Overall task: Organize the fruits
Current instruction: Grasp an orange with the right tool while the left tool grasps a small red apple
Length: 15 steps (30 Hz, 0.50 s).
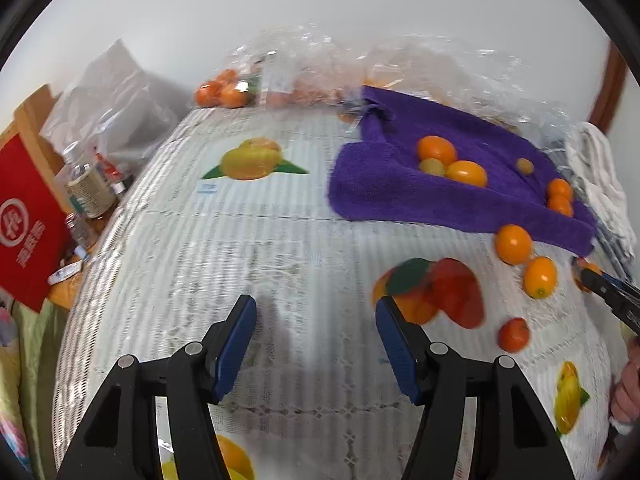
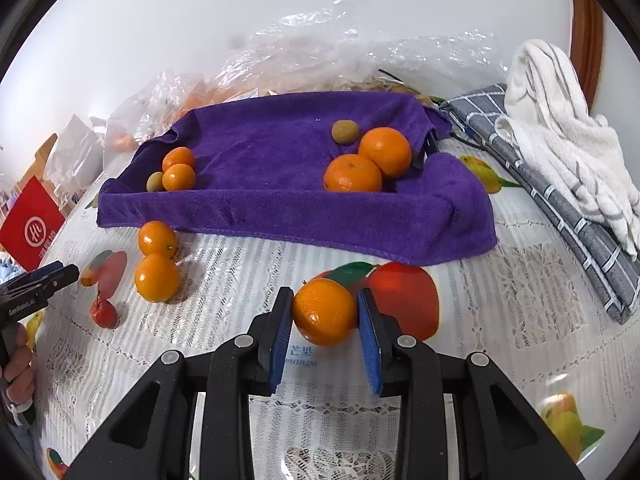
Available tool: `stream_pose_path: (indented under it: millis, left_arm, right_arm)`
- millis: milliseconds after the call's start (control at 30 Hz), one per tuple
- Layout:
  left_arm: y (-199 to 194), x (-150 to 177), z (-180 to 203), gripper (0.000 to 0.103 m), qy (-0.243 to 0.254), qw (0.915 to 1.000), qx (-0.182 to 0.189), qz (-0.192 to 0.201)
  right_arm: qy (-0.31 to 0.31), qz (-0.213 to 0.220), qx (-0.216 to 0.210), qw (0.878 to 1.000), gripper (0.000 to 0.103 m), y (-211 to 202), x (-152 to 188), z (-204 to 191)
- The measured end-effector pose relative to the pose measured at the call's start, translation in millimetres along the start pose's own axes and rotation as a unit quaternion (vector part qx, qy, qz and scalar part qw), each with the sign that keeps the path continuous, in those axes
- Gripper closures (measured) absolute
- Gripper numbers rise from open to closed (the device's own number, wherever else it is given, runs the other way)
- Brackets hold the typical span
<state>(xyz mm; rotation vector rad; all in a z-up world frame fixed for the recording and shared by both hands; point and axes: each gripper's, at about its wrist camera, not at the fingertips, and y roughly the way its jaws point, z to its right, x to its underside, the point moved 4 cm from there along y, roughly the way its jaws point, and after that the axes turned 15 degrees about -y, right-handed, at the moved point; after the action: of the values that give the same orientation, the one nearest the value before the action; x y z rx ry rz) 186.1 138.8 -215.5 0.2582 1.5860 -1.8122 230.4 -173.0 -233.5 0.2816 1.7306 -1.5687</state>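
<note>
My right gripper point(image 2: 325, 316) points forward and down, its blue pads point(image 2: 280, 344) set close against both sides of a round load. My left gripper point(image 1: 316, 344) hovers with jaws spread wide — nothing between its pads point(image 1: 236, 348).

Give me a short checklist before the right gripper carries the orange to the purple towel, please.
1. Orange sits between the right gripper pads: ok.
2. Both pads press firmly on it: cannot tell.
3. Bare room on the purple towel between the two fruit groups: ok.
4. Straight path to the towel's front edge without fruit: ok.
5. Left gripper open, holding nothing, off to the side: ok.
</note>
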Motion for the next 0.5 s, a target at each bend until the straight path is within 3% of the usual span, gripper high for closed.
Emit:
stream_pose_path:
  millis: [100, 267, 400, 500]
  left_arm:
    - [-10, 8, 15, 0.047, 0.019, 0.9994, 0.027, 0.008]
    - [-24, 32, 68, 0.047, 0.068, 0.9929, 0.096, -0.015]
    - [-13, 44, 92, 0.048, 0.090, 0.9911, 0.091, -0.036]
    - [-1, 47, 96, 0.063, 0.081, 0.9930, 0.073, -0.045]
  right_arm:
    - [-0.008, 0.012, 0.011, 1.000, 0.071, -6, -1, 5]
    - [0.013, 0.001, 0.035, 0.999, 0.071, -7, 8, 25]
    - [0.040, 0.001, 0.024, 0.999, 0.071, -9, 14, 38]
    - [0.042, -0.001, 0.018, 0.999, 0.071, -8, 16, 38]
